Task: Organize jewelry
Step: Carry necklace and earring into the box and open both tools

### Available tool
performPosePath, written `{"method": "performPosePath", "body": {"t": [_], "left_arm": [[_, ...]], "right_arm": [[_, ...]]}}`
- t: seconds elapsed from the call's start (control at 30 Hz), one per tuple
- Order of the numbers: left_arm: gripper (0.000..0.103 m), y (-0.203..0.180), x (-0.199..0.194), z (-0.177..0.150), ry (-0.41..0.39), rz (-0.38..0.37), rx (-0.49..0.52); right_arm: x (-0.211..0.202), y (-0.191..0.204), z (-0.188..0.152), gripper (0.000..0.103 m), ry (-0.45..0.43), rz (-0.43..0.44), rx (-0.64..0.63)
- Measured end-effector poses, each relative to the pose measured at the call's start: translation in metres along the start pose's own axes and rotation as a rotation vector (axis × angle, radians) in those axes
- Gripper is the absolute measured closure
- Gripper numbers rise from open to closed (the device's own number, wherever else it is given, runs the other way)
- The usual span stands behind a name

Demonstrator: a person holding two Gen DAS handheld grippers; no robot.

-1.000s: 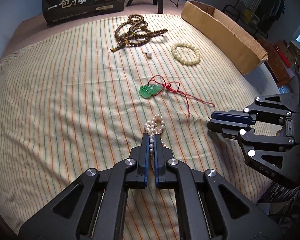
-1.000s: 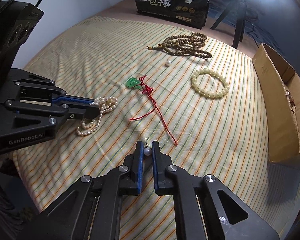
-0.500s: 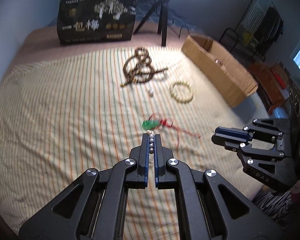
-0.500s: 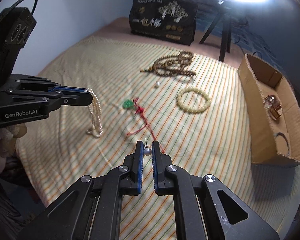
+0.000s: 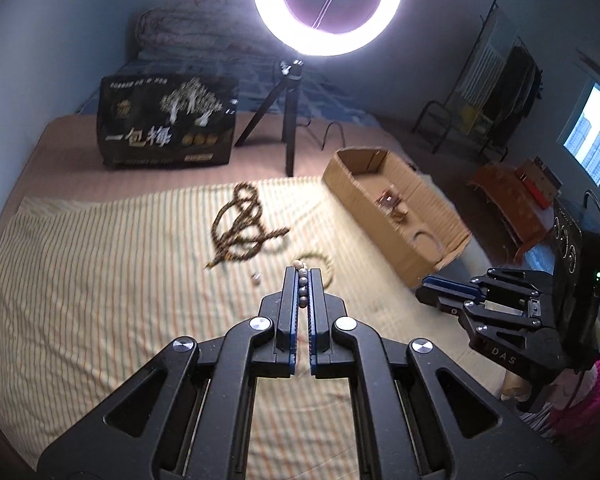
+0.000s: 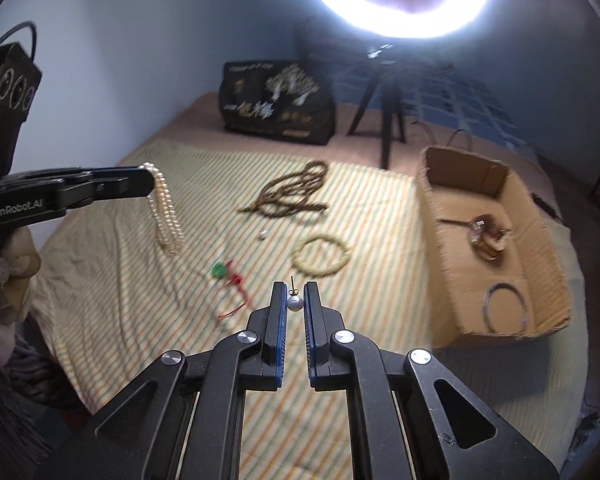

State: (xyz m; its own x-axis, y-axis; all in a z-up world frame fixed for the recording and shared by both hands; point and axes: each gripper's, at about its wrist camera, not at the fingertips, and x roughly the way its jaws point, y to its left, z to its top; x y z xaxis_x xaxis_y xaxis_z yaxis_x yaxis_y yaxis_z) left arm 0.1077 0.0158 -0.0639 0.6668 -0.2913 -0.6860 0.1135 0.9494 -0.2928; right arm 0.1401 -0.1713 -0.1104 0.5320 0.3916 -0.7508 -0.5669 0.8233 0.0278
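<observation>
Lifted off the cloth (image 6: 112, 280), pearl necklace (image 6: 166, 216) hangs vertically from clenched left fingers (image 6: 136, 180), right fingers (image 6: 278, 308) pinching pearl earring (image 6: 295, 303)

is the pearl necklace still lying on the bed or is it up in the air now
In the air. The pearl necklace dangles from the shut left tool, clear of the striped sheet; a second ago it lay bunched on the sheet.

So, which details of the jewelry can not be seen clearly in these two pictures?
- Pearl necklace, left wrist view: only a few beads show; the left gripper fingers hide the rest.
- Items in the cardboard box, right wrist view: blurred, kind unclear.
- Green pendant: motion blur hides its shape; absent from the left wrist view.
- Small loose bead: too small to identify.
- Right gripper: pearl earring post too thin to judge.
</observation>
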Motion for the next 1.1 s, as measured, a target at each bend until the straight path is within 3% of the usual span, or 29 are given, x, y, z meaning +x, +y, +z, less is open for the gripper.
{"method": "performPosePath", "body": {"t": [0.37, 0.73, 1.1], "left_arm": [[0.102, -0.050, 0.018, 0.043, -0.048, -0.079, 0.019], [0.102, -0.098, 0.058, 0.078, -0.087, -0.144, 0.038], [0.102, -0.130, 0.122, 0.093, -0.040, -0.160, 0.056]], "right_arm": [[-0.031, -0.067, 0.017, 0.096, -0.072, -0.105, 0.109], [-0.038, -0.129, 0.021, 0.096, -0.083, -0.181, 0.203], [-0.020, -0.178, 0.019, 0.096, -0.049, -0.248, 0.256]]}}
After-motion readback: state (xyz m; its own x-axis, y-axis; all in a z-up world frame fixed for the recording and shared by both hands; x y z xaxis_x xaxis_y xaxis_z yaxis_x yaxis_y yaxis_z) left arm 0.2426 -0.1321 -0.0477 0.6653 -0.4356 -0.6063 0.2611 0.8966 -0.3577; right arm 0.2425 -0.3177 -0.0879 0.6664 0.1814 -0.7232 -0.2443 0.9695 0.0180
